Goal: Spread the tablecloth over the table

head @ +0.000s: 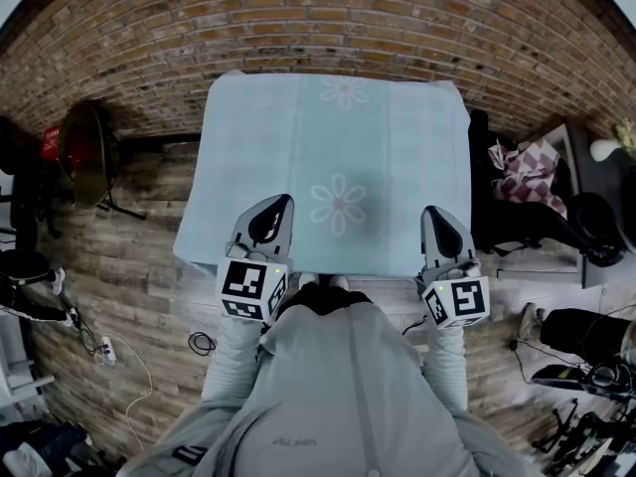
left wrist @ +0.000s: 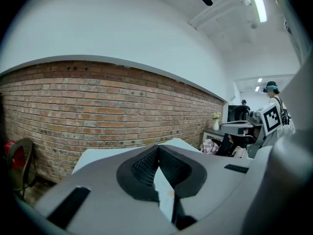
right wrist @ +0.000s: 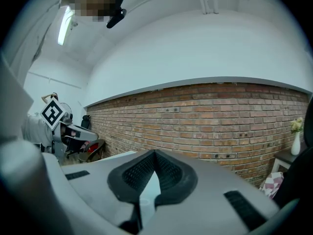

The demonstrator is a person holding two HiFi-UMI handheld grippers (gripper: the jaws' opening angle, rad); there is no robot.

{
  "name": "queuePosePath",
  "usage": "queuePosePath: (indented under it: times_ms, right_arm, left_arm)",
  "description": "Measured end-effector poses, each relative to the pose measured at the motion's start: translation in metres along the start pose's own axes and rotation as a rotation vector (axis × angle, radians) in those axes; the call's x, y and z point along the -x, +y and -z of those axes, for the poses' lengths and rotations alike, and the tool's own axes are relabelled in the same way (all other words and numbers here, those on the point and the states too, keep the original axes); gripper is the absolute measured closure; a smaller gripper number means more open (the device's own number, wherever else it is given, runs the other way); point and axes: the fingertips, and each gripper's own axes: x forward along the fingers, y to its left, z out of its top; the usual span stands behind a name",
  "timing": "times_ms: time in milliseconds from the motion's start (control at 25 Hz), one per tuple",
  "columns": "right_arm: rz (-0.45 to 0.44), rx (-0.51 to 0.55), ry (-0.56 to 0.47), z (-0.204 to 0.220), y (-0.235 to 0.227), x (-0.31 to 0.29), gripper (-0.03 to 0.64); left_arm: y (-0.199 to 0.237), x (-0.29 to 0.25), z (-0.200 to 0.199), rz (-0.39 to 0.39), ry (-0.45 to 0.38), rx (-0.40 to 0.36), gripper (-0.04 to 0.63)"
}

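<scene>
A pale mint tablecloth (head: 338, 137) with daisy prints lies spread flat, hiding the table under it, its far edge against a brick wall (head: 328, 8). Both hand-held grippers hover over its near edge (left hand-held gripper (head: 276, 205), right hand-held gripper (head: 434, 215)), jaws pressed together, gripping nothing.

tablecloth (head: 338, 147): pale blue, 2 white flowers | wall (head: 298, 18): red brick
</scene>
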Motion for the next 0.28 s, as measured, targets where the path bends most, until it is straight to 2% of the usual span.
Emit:
queuePosePath:
  times_ms: [280]
  right_arm:
    - [-0.002,-0.013,-0.015,-0.0032,0.0004,0.0016,0.595]
  left_arm:
    - [-0.0024,0.0031,-0.0031,0.005,-0.013,0.006,0.571]
